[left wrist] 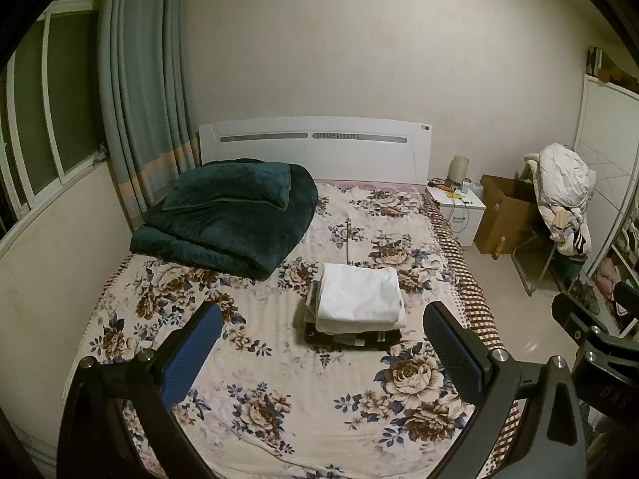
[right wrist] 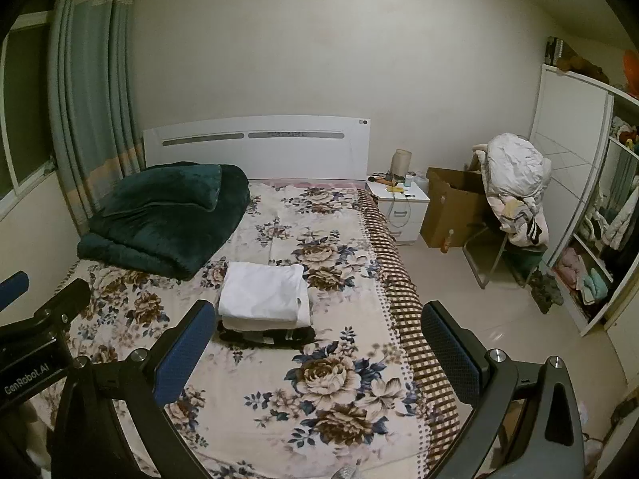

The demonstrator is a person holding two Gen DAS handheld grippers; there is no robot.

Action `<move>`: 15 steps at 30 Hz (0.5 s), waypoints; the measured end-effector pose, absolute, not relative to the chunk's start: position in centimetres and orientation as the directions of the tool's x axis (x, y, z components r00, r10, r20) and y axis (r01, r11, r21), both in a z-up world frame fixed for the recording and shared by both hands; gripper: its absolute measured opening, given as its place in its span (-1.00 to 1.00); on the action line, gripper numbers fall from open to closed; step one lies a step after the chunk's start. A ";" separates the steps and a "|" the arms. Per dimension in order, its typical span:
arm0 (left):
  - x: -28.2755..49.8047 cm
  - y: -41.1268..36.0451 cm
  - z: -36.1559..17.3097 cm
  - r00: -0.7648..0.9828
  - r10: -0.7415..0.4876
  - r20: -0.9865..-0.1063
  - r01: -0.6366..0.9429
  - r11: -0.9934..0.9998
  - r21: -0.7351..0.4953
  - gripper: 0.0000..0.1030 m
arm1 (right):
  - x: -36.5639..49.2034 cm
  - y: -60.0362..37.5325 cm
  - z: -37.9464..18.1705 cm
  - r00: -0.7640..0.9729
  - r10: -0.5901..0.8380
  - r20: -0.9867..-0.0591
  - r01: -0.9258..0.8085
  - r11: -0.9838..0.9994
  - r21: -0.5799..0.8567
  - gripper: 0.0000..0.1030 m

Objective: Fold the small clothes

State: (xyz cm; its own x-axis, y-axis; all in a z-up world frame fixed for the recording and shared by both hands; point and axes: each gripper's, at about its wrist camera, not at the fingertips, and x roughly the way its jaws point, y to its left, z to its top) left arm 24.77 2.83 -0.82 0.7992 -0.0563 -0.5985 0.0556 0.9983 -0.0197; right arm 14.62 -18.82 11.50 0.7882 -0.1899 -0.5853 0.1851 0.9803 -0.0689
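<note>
A stack of folded clothes [left wrist: 357, 305] lies on the middle of the floral bed sheet [left wrist: 279, 399]: white pieces on top, a dark piece at the bottom. It also shows in the right wrist view [right wrist: 263, 299]. My left gripper [left wrist: 323, 343] is open and empty, held above the bed's near part, short of the stack. My right gripper [right wrist: 317, 339] is open and empty too, held above the bed's right side, just right of the stack. Each gripper shows at the edge of the other's view.
A folded dark green quilt with a pillow [left wrist: 227, 215] lies at the bed's far left. A white headboard [left wrist: 311, 145] is behind. A nightstand [right wrist: 399, 203], a cardboard box [right wrist: 451, 207], a chair piled with clothes [right wrist: 515, 187] and an open wardrobe [right wrist: 599, 207] stand right of the bed.
</note>
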 end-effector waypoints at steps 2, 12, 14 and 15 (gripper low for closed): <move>24.7 2.9 -0.7 0.800 -0.058 -0.597 0.057 0.998 -0.021 1.00 | 14.6 -18.8 11.5 0.788 -0.188 -0.586 0.185 0.981 -0.065 1.00; 24.5 2.8 -0.9 0.800 -0.057 -0.597 0.056 0.998 -0.021 1.00 | 14.3 -18.7 11.3 0.789 -0.182 -0.587 0.182 0.982 -0.060 1.00; 24.4 3.0 -0.8 0.800 -0.056 -0.598 0.055 0.998 -0.019 1.00 | 14.3 -18.7 11.3 0.788 -0.184 -0.587 0.184 0.981 -0.060 1.00; 24.4 2.8 -1.0 0.800 -0.056 -0.597 0.055 0.998 -0.020 1.00 | 14.3 -18.7 11.3 0.788 -0.184 -0.588 0.184 0.981 -0.060 1.00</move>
